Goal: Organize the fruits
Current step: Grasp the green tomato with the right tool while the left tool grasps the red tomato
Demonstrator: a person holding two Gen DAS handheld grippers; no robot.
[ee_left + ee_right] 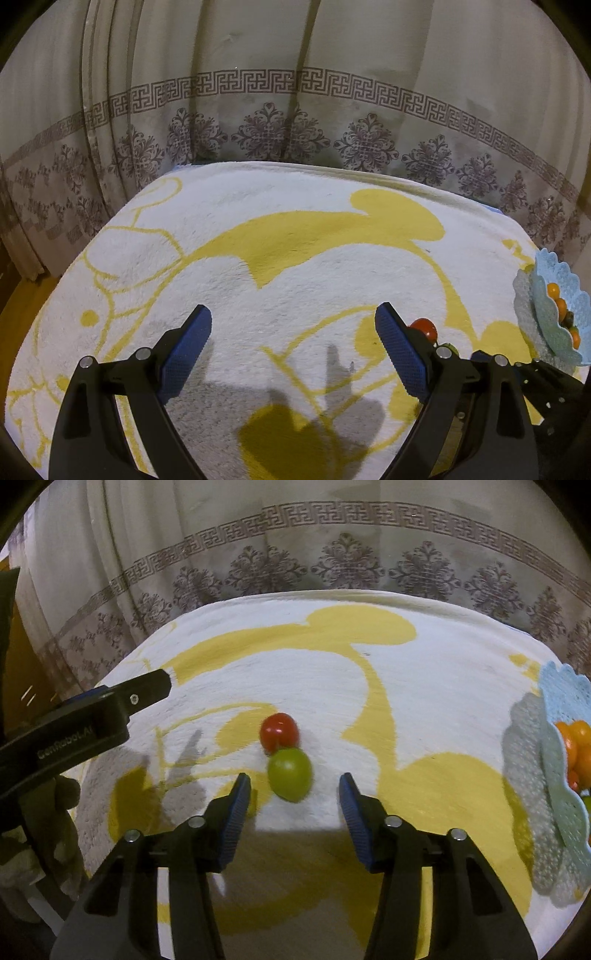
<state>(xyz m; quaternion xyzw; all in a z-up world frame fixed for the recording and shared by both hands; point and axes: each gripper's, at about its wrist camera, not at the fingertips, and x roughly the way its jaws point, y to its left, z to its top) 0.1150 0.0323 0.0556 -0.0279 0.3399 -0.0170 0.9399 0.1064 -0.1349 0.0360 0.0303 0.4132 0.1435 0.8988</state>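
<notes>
Fruit lies on a white towel (332, 672) with a yellow pattern that covers the tabletop: a red fruit (279, 732) and a green fruit (290, 774) touch each other near the middle of the towel, the green one on the nearer side. At the towel's right edge stands a pale blue scalloped basket (561, 812) holding orange fruits (576, 746); it is well apart from the red and green pair.

The right gripper (295, 797) hovers over the towel with its blue-padded fingers (238, 805) spread apart. The green fruit sits just ahead of the fingertips and between their lines, but neither pad touches it, and nothing is held.

The left gripper (293, 325) hangs over the towel's yellow pattern, fingers wide apart and empty. In the left wrist view the red fruit (424, 328) peeks out just beyond its right finger (400, 354), and the basket (561, 314) shows at the towel's far right edge. From the right wrist view, the left gripper (147, 690) reaches in over the towel's left side, well clear of both fruits. A patterned curtain (295, 546) hangs behind the towel.
</notes>
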